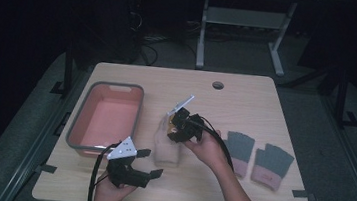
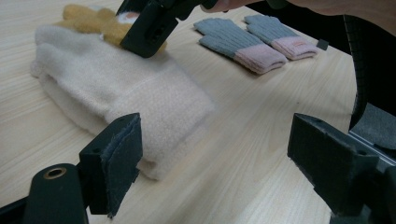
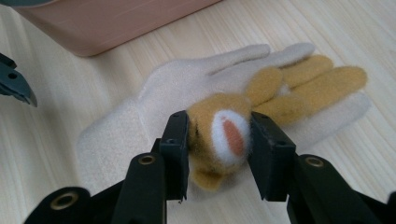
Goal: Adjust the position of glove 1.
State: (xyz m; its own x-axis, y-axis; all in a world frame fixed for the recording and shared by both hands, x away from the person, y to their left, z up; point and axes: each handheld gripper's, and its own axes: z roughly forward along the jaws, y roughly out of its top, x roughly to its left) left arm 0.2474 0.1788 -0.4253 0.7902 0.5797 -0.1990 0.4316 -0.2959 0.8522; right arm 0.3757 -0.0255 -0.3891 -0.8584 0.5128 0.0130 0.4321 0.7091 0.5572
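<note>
You work at a light wooden table (image 1: 247, 100) with a round hole (image 1: 218, 85) near its far edge. On it you have a pink bin (image 1: 107, 116) at the left, a cream glove (image 1: 168, 152) in the middle, and two grey gloves (image 1: 259, 158) side by side at the right.

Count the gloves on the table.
4: a cream glove mid-table, a tan glove lying on it, pinched by the right tongs, and two grey gloves at the right.
</note>
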